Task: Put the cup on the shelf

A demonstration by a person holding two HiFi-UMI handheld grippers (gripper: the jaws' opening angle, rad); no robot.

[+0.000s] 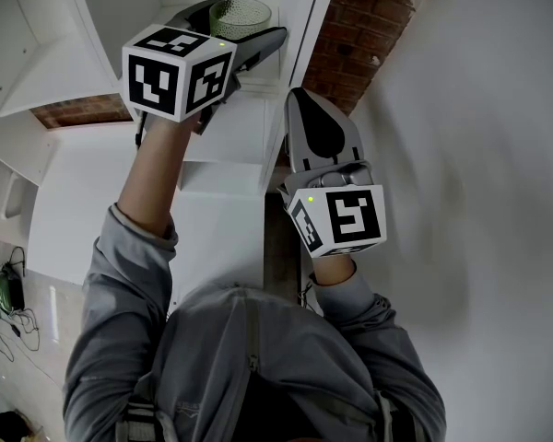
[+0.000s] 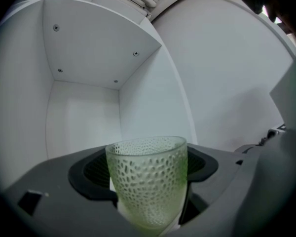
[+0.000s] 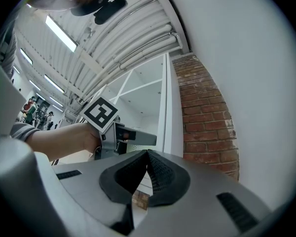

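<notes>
Between the dark-padded fingers [image 2: 91, 174] of the left gripper [image 2: 147, 169] stands the cup [image 2: 147, 186], upright with its mouth upward. The fingers are spread wide and clamped on its two sides. It is a tumbler of translucent, pale green glass, its wall covered in small pebble-like dimples below a smooth rim, and it narrows toward the base. Whether that base rests on the white surface just beneath the fingers cannot be told. Beyond the fingertips opens a compartment of the white shelf [image 2: 84, 117], with a plain back wall and a top panel set with screws [image 2: 135, 54]. The right gripper [image 3: 147, 157] has its fingers pressed together, tilted a little upward. Past their tips and to the left, a hand [image 3: 81, 137] holds the left gripper's marker cube [image 3: 100, 113]. The shelf's white upright lies straight ahead, and a brick wall [image 3: 207, 117] stands to the right.
</notes>
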